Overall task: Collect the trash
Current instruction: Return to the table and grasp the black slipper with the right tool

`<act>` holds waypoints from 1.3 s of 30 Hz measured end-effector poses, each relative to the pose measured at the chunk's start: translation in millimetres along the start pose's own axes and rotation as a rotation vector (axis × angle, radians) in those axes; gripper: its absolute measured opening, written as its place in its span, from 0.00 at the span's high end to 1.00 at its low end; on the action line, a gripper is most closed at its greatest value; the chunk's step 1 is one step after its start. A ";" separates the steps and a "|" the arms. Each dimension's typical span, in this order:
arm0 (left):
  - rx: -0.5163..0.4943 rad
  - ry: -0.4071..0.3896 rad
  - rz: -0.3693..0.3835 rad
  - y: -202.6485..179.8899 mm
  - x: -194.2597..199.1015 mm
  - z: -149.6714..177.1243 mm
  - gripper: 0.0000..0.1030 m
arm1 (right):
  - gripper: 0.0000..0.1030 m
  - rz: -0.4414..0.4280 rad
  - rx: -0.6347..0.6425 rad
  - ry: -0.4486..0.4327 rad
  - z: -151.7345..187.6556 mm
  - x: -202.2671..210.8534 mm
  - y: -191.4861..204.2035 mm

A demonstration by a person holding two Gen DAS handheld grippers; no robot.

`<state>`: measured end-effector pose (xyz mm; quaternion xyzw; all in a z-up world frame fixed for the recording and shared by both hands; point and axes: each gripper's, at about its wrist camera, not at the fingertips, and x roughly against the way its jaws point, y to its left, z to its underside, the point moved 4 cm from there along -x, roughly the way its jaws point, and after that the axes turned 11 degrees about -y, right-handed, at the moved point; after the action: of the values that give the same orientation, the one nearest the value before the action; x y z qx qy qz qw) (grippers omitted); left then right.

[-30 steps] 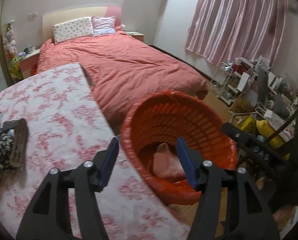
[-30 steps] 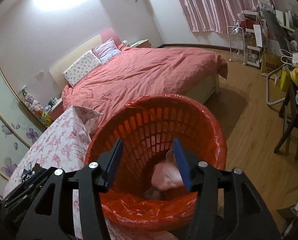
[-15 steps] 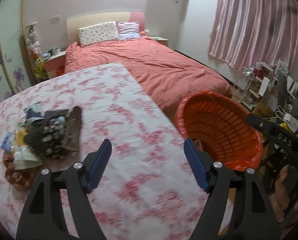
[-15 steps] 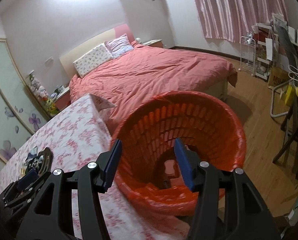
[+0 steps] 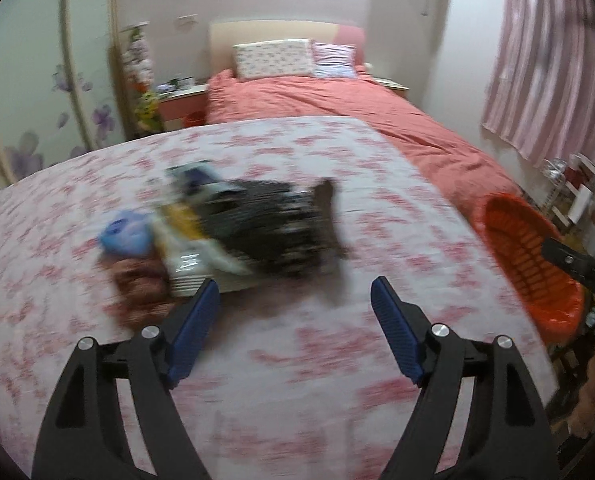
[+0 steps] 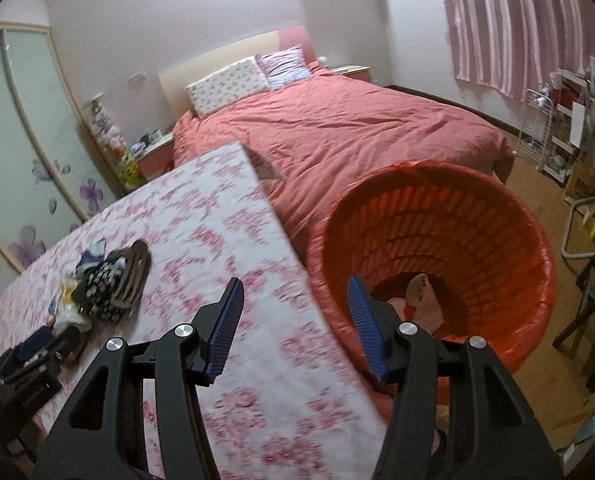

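Note:
A blurred pile of trash (image 5: 225,232) lies on the pink floral tablecloth (image 5: 297,380): dark patterned wrappers, a blue packet, white and yellow bags. My left gripper (image 5: 295,300) is open and empty, just short of the pile. The pile also shows in the right wrist view (image 6: 105,280). The orange basket (image 6: 497,272) lined with a red bag stands beside the table's right edge, with pink trash (image 6: 417,300) at its bottom. My right gripper (image 6: 295,292) is open and empty, over the table edge beside the basket. The basket also shows in the left wrist view (image 5: 517,248).
A bed with a red cover (image 6: 337,132) lies beyond the table. Shelves and clutter (image 6: 569,128) stand at the right by pink curtains (image 6: 517,20). A nightstand (image 5: 177,100) with plush toys is at the bed's left. The left gripper's body (image 6: 21,364) shows at lower left.
My left gripper swung left from the basket to face the trash pile and opened wider. My right gripper shifted left from over the basket toward the table edge.

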<state>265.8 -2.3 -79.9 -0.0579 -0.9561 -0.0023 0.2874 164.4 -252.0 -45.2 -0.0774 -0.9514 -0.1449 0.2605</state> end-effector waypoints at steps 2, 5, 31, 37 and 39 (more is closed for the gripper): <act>0.027 0.006 -0.052 29.1 -0.2 4.1 0.25 | 0.47 -0.010 0.018 0.009 4.0 -0.8 10.8; 0.095 0.026 -0.102 66.7 -1.6 11.0 0.26 | 0.47 -0.026 0.042 0.025 10.6 -1.8 22.6; 0.206 0.108 -0.148 108.8 -37.7 28.4 0.34 | 0.47 -0.055 0.154 0.098 35.9 -21.9 87.3; 0.188 0.118 -0.158 104.9 -39.0 28.5 0.32 | 0.48 -0.136 0.164 0.116 29.2 -43.1 138.7; 0.188 0.118 -0.157 104.8 -38.9 28.6 0.31 | 0.50 -0.153 0.171 0.129 29.6 -52.1 154.2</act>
<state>294.0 98.6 -128.2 0.0446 -0.9351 0.0616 0.3462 229.1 -100.5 -60.2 0.0272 -0.9447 -0.0874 0.3149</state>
